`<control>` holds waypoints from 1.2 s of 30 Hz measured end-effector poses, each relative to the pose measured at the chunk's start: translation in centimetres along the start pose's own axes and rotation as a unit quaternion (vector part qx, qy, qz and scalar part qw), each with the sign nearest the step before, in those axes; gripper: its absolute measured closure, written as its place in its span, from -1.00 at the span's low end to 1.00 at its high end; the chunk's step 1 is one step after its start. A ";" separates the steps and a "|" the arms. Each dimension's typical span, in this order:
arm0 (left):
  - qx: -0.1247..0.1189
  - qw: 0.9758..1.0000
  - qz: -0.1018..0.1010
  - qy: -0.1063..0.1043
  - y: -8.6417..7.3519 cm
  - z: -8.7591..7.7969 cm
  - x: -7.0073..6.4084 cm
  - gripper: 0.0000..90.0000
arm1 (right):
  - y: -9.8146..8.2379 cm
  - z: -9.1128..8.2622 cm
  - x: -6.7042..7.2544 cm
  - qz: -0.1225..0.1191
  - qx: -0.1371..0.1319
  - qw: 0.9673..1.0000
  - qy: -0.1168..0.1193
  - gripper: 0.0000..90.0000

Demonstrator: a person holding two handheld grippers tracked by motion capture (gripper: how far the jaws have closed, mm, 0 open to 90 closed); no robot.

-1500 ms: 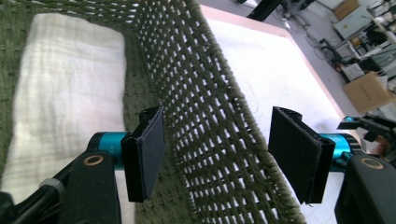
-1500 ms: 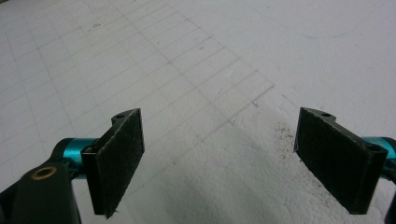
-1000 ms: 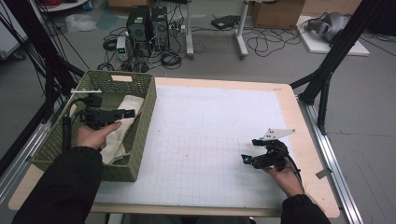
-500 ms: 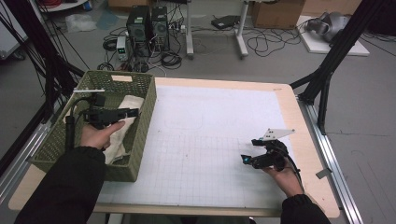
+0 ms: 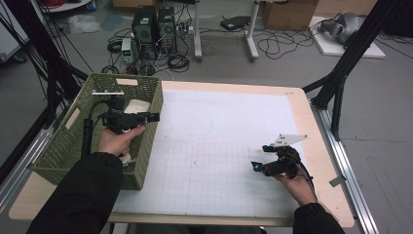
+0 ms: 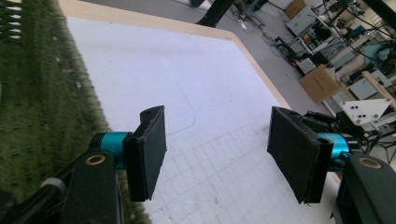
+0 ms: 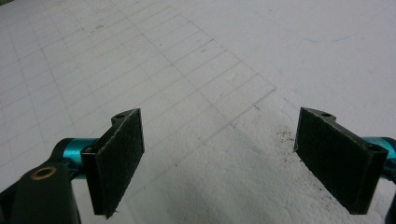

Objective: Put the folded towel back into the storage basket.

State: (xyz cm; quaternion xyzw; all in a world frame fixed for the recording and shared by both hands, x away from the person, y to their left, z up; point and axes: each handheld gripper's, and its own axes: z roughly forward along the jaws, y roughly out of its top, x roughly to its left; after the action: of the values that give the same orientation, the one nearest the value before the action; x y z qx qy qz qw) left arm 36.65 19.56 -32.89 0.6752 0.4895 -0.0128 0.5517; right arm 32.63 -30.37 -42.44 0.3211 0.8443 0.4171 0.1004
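My left gripper (image 5: 155, 117) hovers over the right wall of a green woven basket (image 5: 63, 141), pointing right toward the table. Its jaws stand open with nothing between them; in the left gripper view (image 6: 215, 140) they frame the white gridded mat (image 6: 187, 84) past the basket's edge (image 6: 42, 93). A white cloth (image 5: 138, 105) lies in the basket under that hand. My right gripper (image 5: 255, 166) rests low on the mat (image 5: 214, 146) at the right, pointing left, jaws open and empty (image 7: 219, 140). It also appears far off in the left gripper view (image 6: 334, 128).
The basket takes up the table's left side. The table's wooden rim (image 5: 319, 146) runs close to the right hand. Beyond the far edge, computers (image 5: 153, 24), cables and black stand legs (image 5: 341, 73) sit on the floor.
My left hand has moved right, carrying the gripper from over the basket's inside to above its right wall. The right hand has not moved.
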 end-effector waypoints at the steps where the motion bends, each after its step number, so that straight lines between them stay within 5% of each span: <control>1: 0.001 1.000 -0.001 0.000 0.0 0.1 -0.1 -0.16 | 0.0 0.0 0.0 -0.001 -0.001 1.000 0.000 -0.66; 15: -0.006 1.000 0.012 -0.006 -0.6 2.4 -2.8 -0.15 | 0.1 0.0 0.0 -0.003 -0.003 1.000 0.000 -0.66; 36: -0.018 0.999 0.021 0.036 -2.3 6.1 -5.8 -0.16 | 0.1 -0.2 -0.1 -0.001 -0.008 1.000 0.003 -0.66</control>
State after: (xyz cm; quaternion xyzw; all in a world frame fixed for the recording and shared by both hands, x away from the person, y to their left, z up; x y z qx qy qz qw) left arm 35.32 10.99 -33.75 0.6752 0.4947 0.0322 0.5462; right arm 32.66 -30.47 -42.22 0.3180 0.8416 0.4248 0.1006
